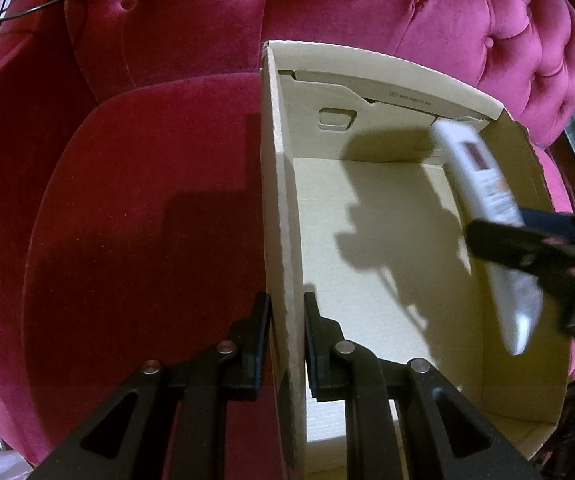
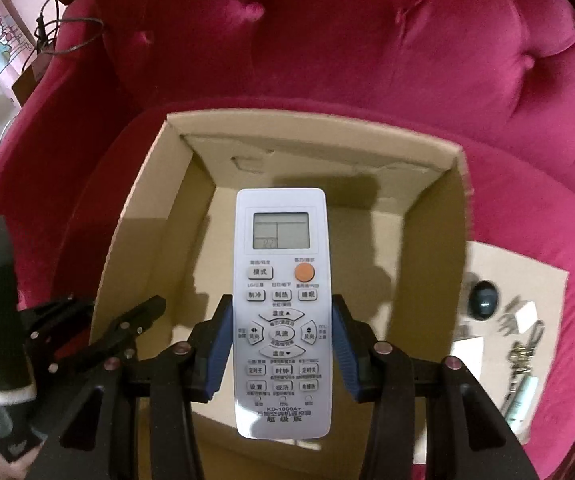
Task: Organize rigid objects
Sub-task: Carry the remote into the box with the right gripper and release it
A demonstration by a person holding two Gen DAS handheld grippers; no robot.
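An open cardboard box (image 1: 279, 184) (image 2: 459, 208) sits on a pink velvet armchair. My left gripper (image 1: 285, 308) is shut on the box's left wall, one finger outside and one inside. It also shows in the right wrist view (image 2: 127, 320) at the box's left wall. My right gripper (image 2: 281, 328) is shut on a white air-conditioner remote (image 2: 281, 308) and holds it above the box's inside. In the left wrist view the remote (image 1: 483, 184) hangs tilted over the box's right side, with the right gripper (image 1: 499, 236) across it.
The armchair's tufted back (image 2: 407, 60) rises behind the box. A cardboard sheet (image 2: 547, 280) lies on the seat right of the box, with a dark mouse (image 2: 485, 298), keys (image 2: 521, 356) and small white items. A cable (image 2: 67, 32) hangs at the upper left.
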